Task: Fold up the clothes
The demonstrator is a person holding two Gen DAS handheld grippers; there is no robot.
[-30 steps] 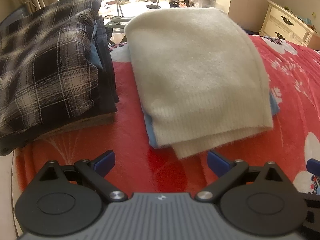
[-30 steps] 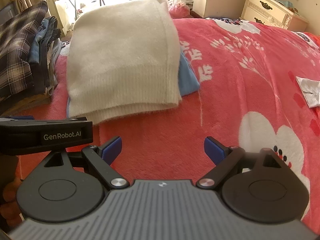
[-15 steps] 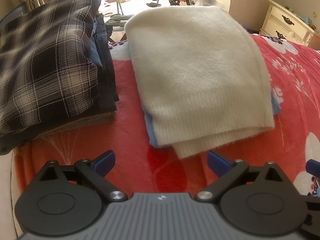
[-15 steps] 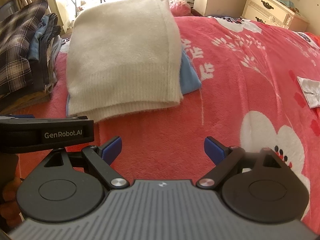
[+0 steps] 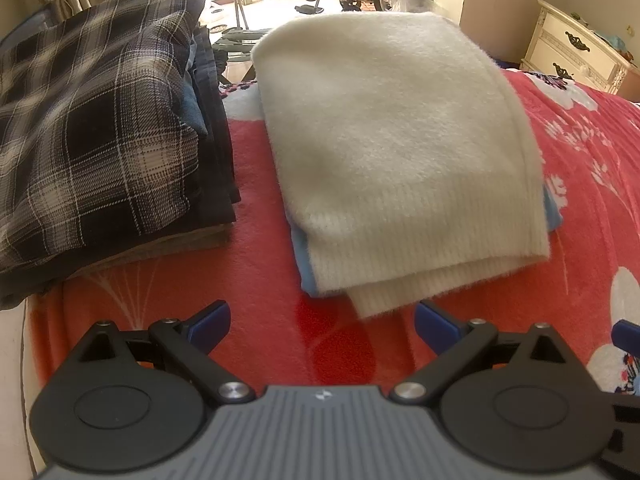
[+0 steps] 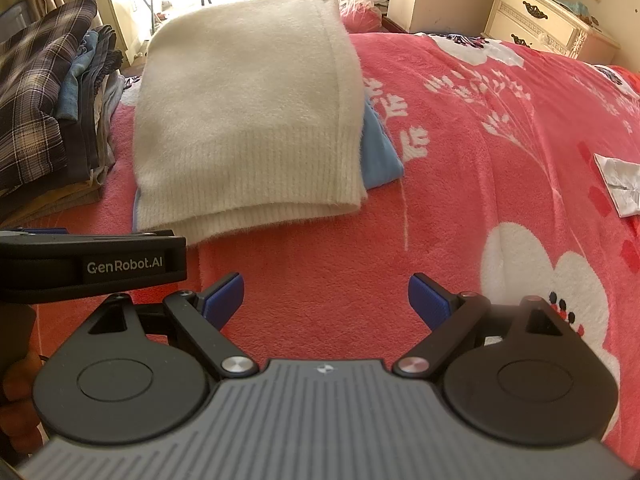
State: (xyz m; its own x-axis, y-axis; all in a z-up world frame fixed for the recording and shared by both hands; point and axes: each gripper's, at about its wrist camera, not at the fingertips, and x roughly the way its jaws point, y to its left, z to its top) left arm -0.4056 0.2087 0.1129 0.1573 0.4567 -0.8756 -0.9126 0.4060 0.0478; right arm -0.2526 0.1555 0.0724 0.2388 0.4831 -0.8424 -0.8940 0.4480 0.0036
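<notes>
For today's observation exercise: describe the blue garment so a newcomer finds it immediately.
Start at the red floral blanket covering the bed. On it lies a folded cream sweater; the blue garment sits beneath it, only its edges peeking out, unlike the plaid-topped pile alongside.

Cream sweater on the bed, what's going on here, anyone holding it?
Nobody is. The cream sweater lies folded on the red floral blanket, on top of a blue garment. A stack of folded clothes topped by a plaid shirt sits beside it. The left gripper and right gripper are both open and empty, over bare blanket just short of the sweater's near edge.
</notes>
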